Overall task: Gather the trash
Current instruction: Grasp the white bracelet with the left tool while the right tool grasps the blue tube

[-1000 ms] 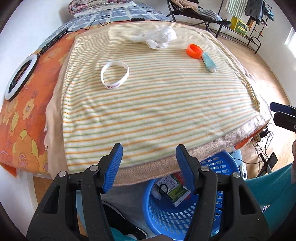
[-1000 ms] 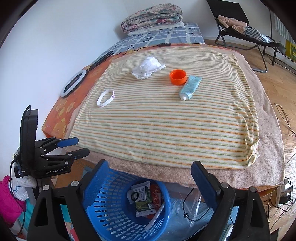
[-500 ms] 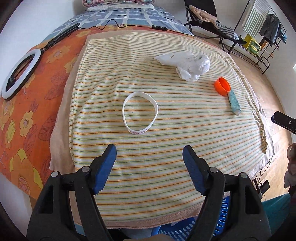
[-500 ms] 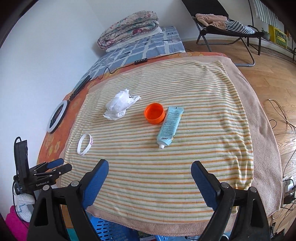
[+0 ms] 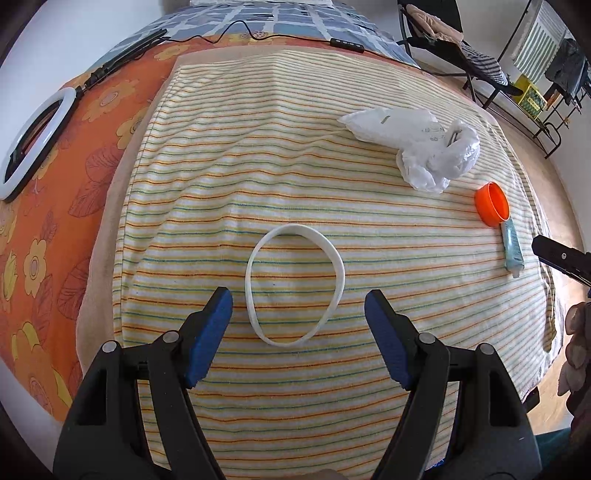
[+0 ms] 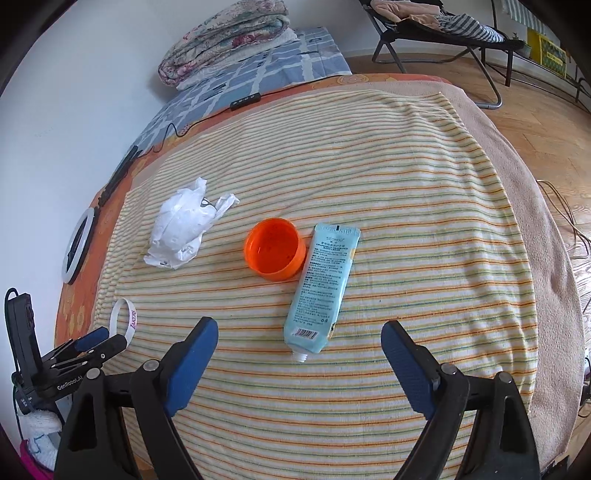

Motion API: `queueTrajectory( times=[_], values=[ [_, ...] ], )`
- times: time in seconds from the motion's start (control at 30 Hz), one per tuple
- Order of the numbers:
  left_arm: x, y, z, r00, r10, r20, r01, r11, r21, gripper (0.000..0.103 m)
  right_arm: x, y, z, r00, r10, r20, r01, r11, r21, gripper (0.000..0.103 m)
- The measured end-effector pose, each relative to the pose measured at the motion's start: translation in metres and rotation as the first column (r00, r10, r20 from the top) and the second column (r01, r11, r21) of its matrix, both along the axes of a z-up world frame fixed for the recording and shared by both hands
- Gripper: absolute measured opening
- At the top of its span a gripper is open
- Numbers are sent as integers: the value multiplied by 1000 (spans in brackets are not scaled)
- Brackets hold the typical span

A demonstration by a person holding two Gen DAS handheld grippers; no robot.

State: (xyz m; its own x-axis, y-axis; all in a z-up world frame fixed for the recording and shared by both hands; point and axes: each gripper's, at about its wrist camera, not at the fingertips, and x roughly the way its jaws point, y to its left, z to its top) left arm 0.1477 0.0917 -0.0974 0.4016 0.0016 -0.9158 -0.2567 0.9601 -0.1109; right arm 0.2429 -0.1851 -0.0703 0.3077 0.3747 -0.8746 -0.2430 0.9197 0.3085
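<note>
Only the right view shows the tube's [image 6: 322, 288] printed back. The white wristband [image 5: 294, 285] lies just ahead of the empty, spread left hand-held gripper [image 5: 298, 310].

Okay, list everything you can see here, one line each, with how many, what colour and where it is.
wristband: one, white, on the striped towel just ahead of the left gripper
crumpled bag: one, white, beyond the wristband
cap: one, orange, open side up, mid-towel
tube: one, pale blue, uncapped, beside the cap
striped towel: one, cream with coloured stripes, spread on the bed
ring light: one, white, on the orange floral sheet
folded quilt: one, floral, at the far end
folding chair: one, black, on the floor
left gripper: one, black with blue pads, open, empty
right gripper: one, same colours, open, empty
</note>
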Motion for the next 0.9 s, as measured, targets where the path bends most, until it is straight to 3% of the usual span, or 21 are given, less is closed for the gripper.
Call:
queueTrajectory(
  times=[0.3,0.4,0.47,0.6,0.77,0.9],
  values=[
    [12,-2,-8,1000,-27,-1,27,999,32,75,16,15,-23,1000,5,-14,-6,996,-89,76],
    [14,-3,-9,999,-35,-8,35,998,50,60,17,18,-26,1000,12,4,-12,991,-131,71],
    [16,-3,-8,999,-39,-6,39,998,46,56,17,19,-27,1000,21,16,-18,988,-153,68],
    [14,-2,-6,999,-51,3,50,998,47,33,15,20,-28,999,35,33,-28,981,-190,59],
    [11,-4,-4,998,-66,10,65,997,49,15,13,17,-27,998,48,42,-38,978,-204,47],
    [7,-4,-1,998,-66,23,65,996,64,11,13,8,-26,998,50,38,-43,982,-182,36]
  ],
)
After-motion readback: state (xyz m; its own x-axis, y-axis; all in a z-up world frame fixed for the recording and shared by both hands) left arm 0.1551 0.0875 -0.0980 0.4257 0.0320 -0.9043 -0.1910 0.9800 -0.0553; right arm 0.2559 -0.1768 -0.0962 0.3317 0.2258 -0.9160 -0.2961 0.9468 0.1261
